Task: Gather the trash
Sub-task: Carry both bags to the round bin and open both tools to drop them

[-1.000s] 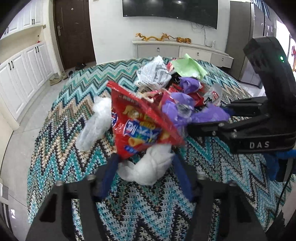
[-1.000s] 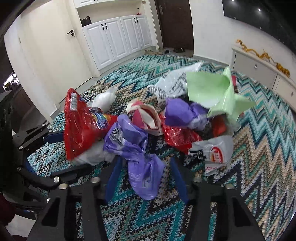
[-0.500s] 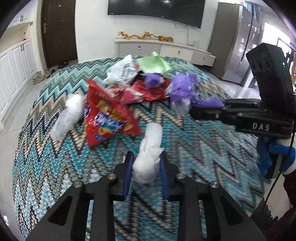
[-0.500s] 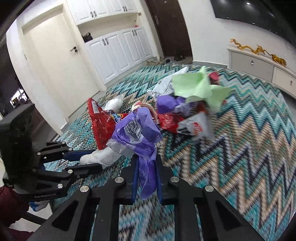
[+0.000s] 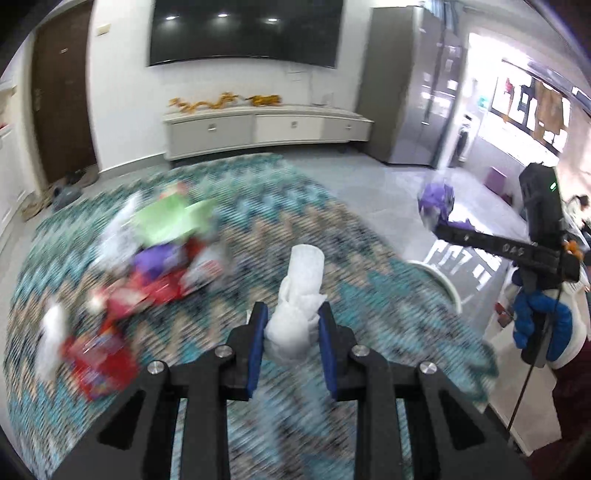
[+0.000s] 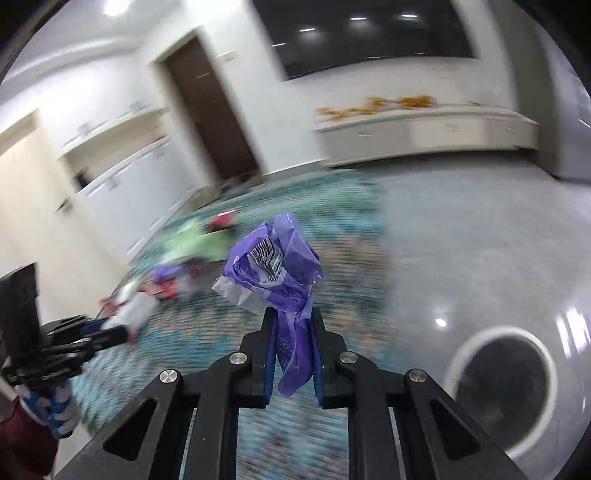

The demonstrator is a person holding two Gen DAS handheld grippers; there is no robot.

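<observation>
My left gripper (image 5: 291, 317) is shut on a white crumpled tissue wad (image 5: 300, 295) and holds it above the zigzag rug (image 5: 258, 236). My right gripper (image 6: 292, 317) is shut on a purple plastic wrapper (image 6: 275, 266), lifted off the rug. It also shows in the left wrist view (image 5: 437, 201) at the right. The trash pile (image 5: 162, 251), with a green paper, red bags and purple bits, lies blurred on the rug to the left. A round white-rimmed bin (image 6: 504, 380) stands on the grey floor to the lower right of my right gripper.
A white low cabinet (image 5: 266, 129) runs along the far wall under a dark TV (image 5: 243, 31). A dark door (image 5: 62, 107) is at the left. The bin's rim (image 5: 448, 284) shows past the rug's right edge. Grey glossy floor surrounds the rug.
Both grippers have lifted and swung right, away from the pile, each still holding its piece. The bin has come into the right wrist view.
</observation>
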